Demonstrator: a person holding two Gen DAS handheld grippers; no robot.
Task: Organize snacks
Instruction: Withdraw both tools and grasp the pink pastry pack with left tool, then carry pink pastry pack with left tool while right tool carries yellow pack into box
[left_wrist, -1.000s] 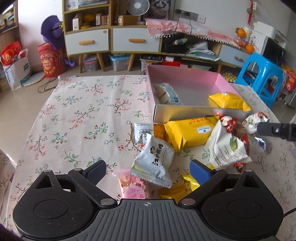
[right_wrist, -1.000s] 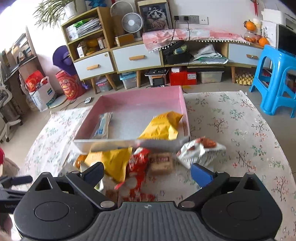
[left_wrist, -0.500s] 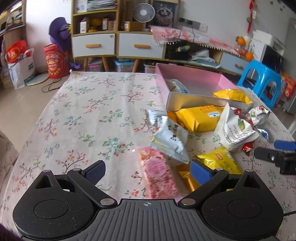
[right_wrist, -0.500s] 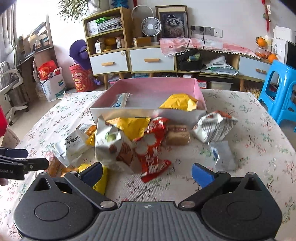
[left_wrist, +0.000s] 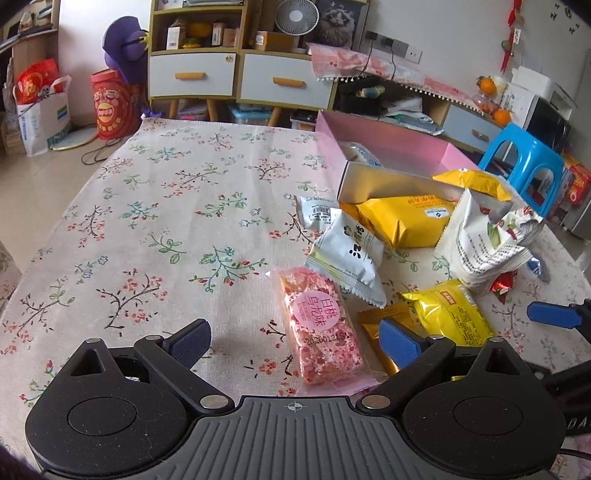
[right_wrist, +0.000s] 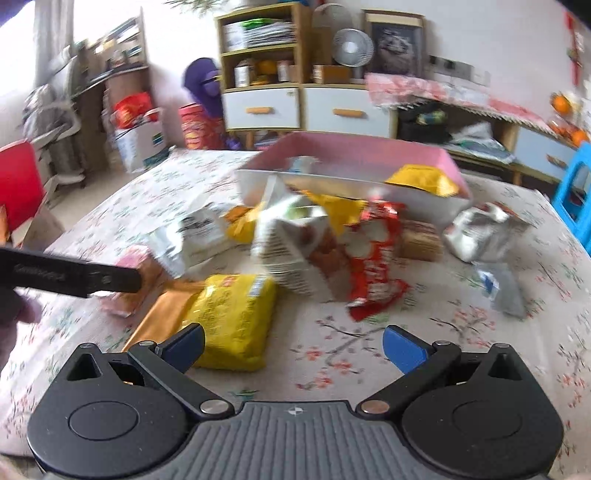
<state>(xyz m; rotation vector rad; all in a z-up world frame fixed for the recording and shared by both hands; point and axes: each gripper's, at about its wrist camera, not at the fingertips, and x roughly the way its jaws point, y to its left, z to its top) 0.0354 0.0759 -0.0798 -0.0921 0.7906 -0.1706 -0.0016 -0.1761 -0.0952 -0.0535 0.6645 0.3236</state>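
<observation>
Even, soft daylight fills both views. The left wrist view is sharp throughout: print on the pink snack packet (left_wrist: 319, 323) is legible, and only a faint shadow lies on the floral tablecloth (left_wrist: 155, 221) just left of that packet. Foil wrappers behind the packet carry small highlights. The right wrist view is smeared by motion blur, so the packets in front of the pink box (right_wrist: 354, 166) lose their edges. Above and left of the box the window area is overexposed to white. Fisheye distortion bows the furniture behind the box and darkens the frame corners.
</observation>
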